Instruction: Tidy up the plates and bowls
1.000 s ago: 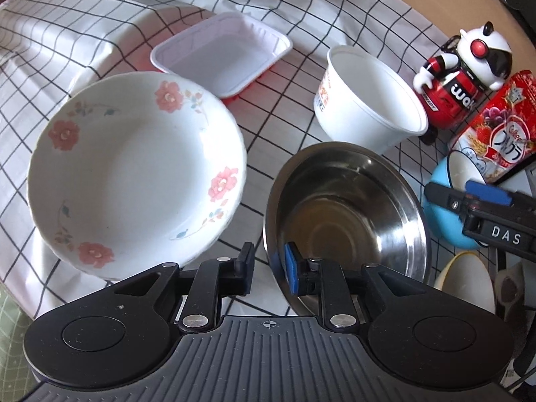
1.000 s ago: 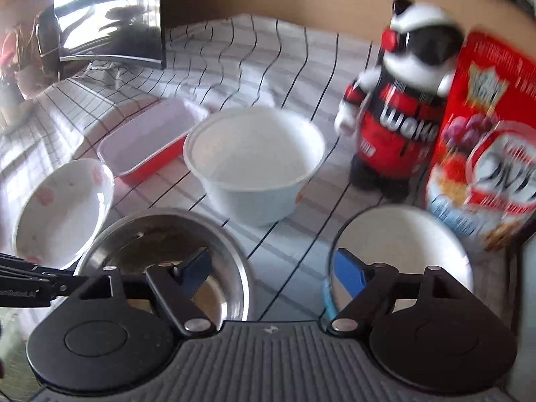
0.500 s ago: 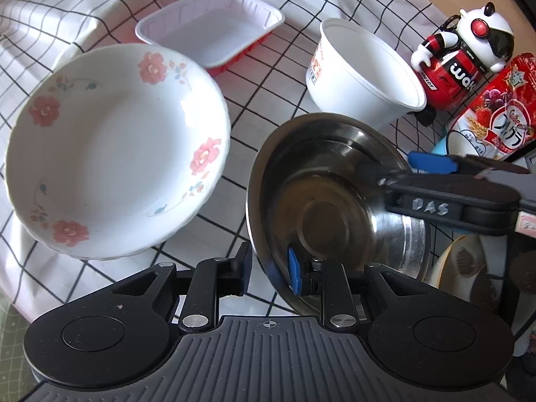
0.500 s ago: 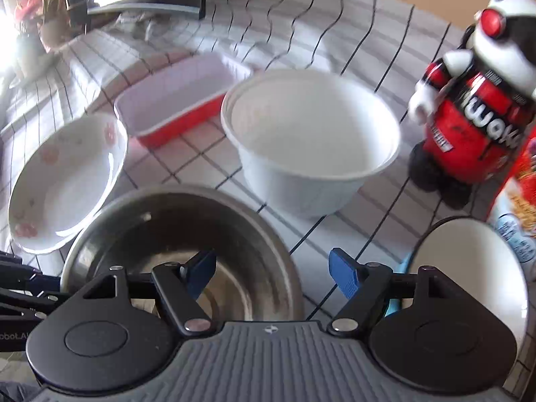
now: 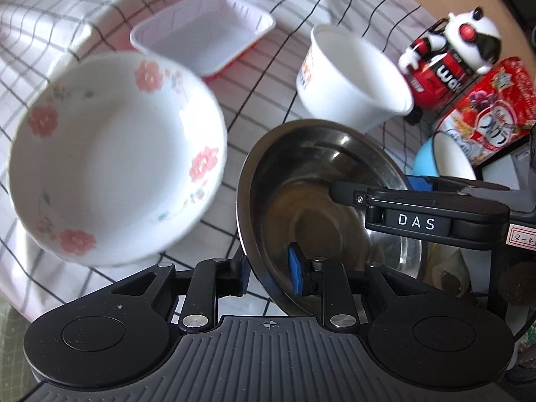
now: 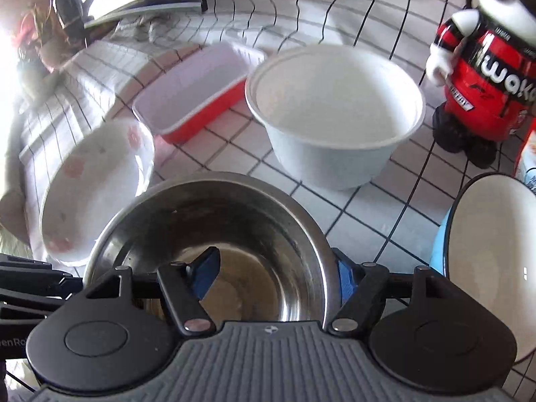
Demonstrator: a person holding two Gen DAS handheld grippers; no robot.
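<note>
A steel bowl [image 5: 328,201] [image 6: 214,234] is tilted up off the checked cloth. My left gripper [image 5: 268,271] is shut on its near rim, one pad outside, one inside. My right gripper [image 6: 274,274] is open, straddling the bowl's opposite rim, one finger [image 6: 204,274] inside, the other outside; it shows in the left wrist view [image 5: 412,214]. A white floral bowl [image 5: 114,157] [image 6: 97,187] lies to the left. A white paper bowl [image 5: 355,77] [image 6: 335,114] stands behind. A blue bowl [image 5: 445,157] [image 6: 492,254] is at the right.
A red tray with a white inside [image 5: 204,33] [image 6: 201,90] lies at the back left. A red and white toy figure [image 5: 449,57] [image 6: 485,67] and a red cereal bag [image 5: 489,110] stand at the back right. Dark clutter sits at the far left of the right wrist view.
The steel bowl has tipped up further in my left gripper. My right gripper has moved left over the bowl, so its fingers now straddle the far rim.
</note>
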